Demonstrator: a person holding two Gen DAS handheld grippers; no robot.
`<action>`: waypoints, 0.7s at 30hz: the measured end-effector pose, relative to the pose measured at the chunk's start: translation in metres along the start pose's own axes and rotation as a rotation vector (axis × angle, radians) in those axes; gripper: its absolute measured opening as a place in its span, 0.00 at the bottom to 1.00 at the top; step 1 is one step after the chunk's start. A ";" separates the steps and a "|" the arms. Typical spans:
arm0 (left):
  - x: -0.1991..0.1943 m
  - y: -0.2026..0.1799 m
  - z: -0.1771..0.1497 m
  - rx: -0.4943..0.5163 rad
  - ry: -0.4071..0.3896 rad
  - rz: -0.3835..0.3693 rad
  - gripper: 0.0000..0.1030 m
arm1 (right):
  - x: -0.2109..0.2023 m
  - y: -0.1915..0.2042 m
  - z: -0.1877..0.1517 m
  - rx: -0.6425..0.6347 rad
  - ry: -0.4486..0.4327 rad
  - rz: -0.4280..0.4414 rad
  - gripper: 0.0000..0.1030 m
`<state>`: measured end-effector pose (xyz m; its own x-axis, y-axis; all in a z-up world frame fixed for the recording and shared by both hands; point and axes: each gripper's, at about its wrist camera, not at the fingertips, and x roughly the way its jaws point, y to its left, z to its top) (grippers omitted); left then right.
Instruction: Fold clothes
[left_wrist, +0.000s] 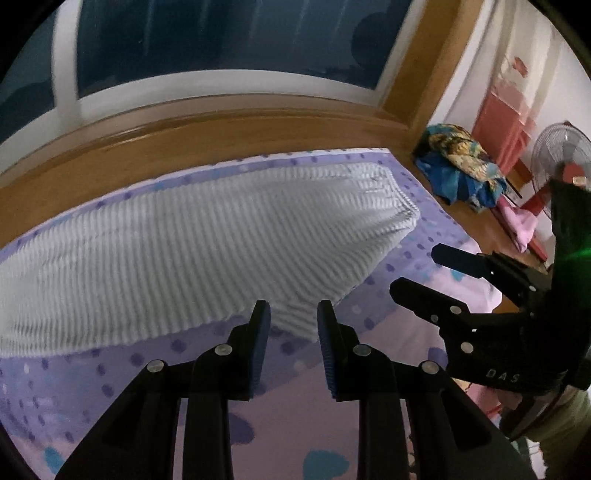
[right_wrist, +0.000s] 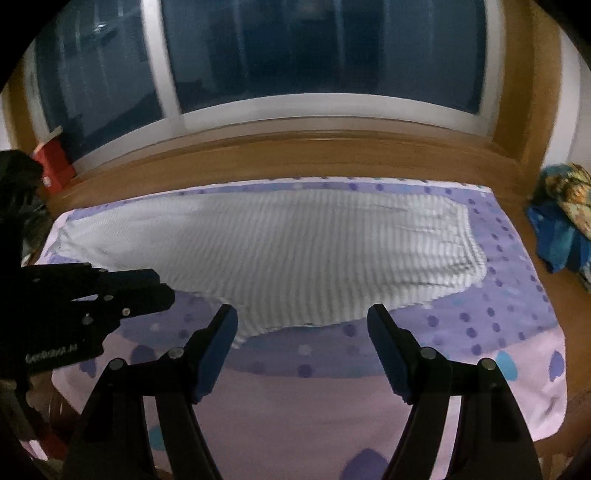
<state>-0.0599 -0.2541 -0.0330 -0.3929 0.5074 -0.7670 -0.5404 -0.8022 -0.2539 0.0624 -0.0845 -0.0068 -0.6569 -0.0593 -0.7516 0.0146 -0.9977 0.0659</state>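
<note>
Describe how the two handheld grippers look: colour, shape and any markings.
The left gripper and the right gripper are matte black, with angular linkage arms, silver round rivets and ridged dark blue finger pads. The right one's body bears pale letters, "DAS".

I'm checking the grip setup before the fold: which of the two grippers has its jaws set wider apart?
The right gripper: its jaws stand far apart, while the left gripper shows only a narrow gap. Neither holds the striped garment.

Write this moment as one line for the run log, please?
stage: before grasp | striped garment: flat on dotted purple sheet | left gripper: open, empty | right gripper: open wide, empty
</note>
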 end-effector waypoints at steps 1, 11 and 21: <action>0.003 -0.004 0.003 0.004 -0.005 -0.012 0.25 | 0.000 -0.006 0.001 0.009 0.007 -0.001 0.72; 0.074 -0.059 0.037 0.022 0.055 -0.026 0.25 | 0.007 -0.074 0.008 -0.011 0.015 -0.027 0.72; 0.129 -0.111 0.061 -0.120 0.024 0.078 0.25 | 0.050 -0.164 0.036 -0.120 0.041 0.131 0.71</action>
<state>-0.0963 -0.0803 -0.0680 -0.4115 0.4352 -0.8008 -0.4158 -0.8715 -0.2600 0.0004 0.0776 -0.0314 -0.6124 -0.1883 -0.7678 0.1900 -0.9778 0.0882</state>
